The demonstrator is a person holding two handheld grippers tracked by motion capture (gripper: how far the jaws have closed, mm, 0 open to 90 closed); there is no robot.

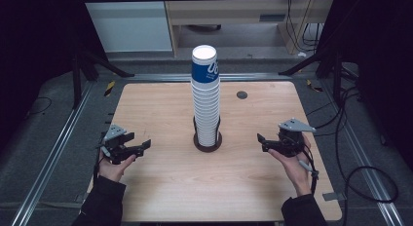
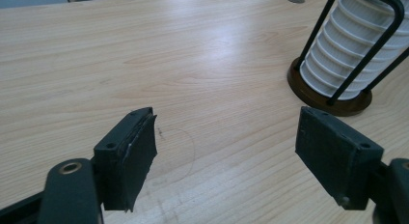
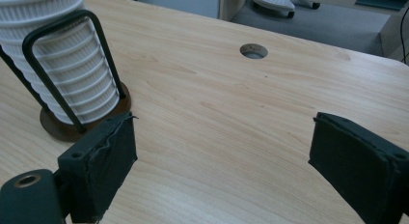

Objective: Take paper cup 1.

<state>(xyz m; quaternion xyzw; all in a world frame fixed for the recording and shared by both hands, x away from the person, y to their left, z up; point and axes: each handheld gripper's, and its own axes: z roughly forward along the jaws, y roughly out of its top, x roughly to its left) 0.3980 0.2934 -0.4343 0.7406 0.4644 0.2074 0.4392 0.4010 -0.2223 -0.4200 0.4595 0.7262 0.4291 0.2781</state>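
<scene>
A tall stack of white paper cups, its top cup blue-printed, stands in a dark wire holder with a round brown base at the table's middle. My left gripper hovers left of the holder, open, with nothing between its pads. The stack's ribbed rims rise at the upper right of the left gripper view. My right gripper is held right of the holder, open and empty, its pads well apart. In the right gripper view the cup stack stands at the upper left.
The wooden table has a round cable hole near its far right side, also seen as the hole in the right gripper view. Metal frame rails run beside the table. Black cables loop on the floor at right.
</scene>
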